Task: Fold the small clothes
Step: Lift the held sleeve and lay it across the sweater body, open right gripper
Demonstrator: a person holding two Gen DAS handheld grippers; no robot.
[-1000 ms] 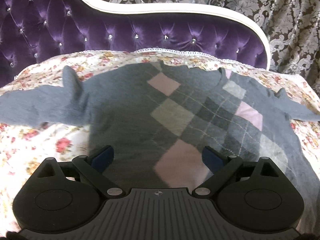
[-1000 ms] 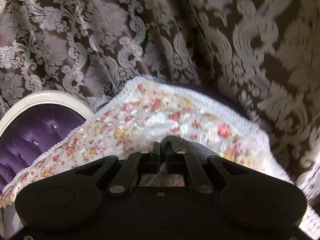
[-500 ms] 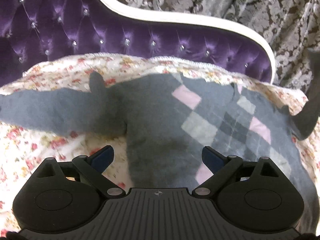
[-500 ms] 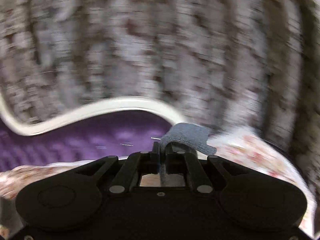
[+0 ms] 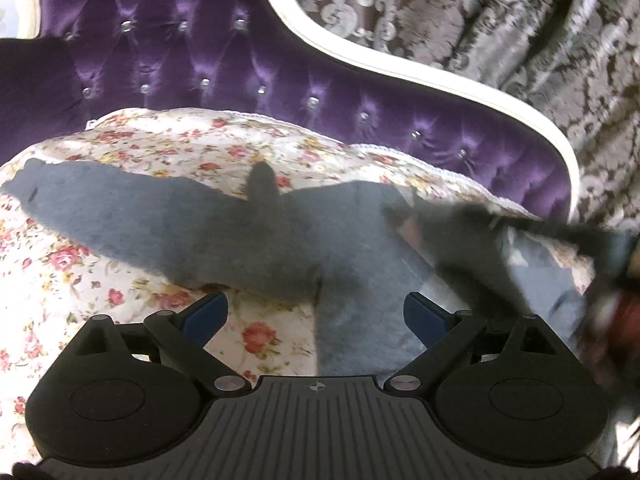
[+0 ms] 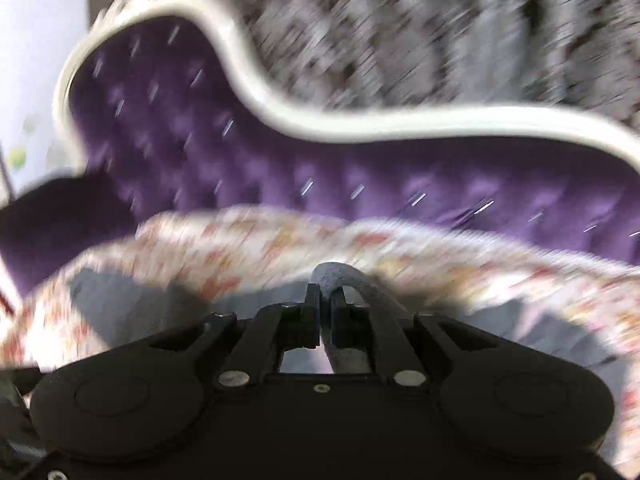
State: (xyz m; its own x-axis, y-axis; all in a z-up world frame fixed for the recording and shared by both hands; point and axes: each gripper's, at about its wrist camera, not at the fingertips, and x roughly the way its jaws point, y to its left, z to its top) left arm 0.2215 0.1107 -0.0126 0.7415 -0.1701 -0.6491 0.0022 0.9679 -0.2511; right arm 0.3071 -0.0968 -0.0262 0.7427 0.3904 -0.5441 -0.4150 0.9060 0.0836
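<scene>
Left wrist view: the left gripper (image 5: 316, 314) hangs with jaws wide open over a grey sweater (image 5: 224, 224) spread on the flowery bedspread (image 5: 60, 280), sleeve stretched left. Right wrist view, pretty blurry: the right gripper (image 6: 325, 306) has jaws clamped on a sweater fold (image 6: 340, 276) above the bed.

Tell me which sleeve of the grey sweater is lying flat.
The left sleeve lies flat, spread on the floral cover. The other sleeve is lifted, pinched in the right tongs.

sweater (image 5: 248, 236): its right side blurs in my left view
my right view: smeared throughout
curtain (image 6: 440, 32): pattern unreadable
</scene>
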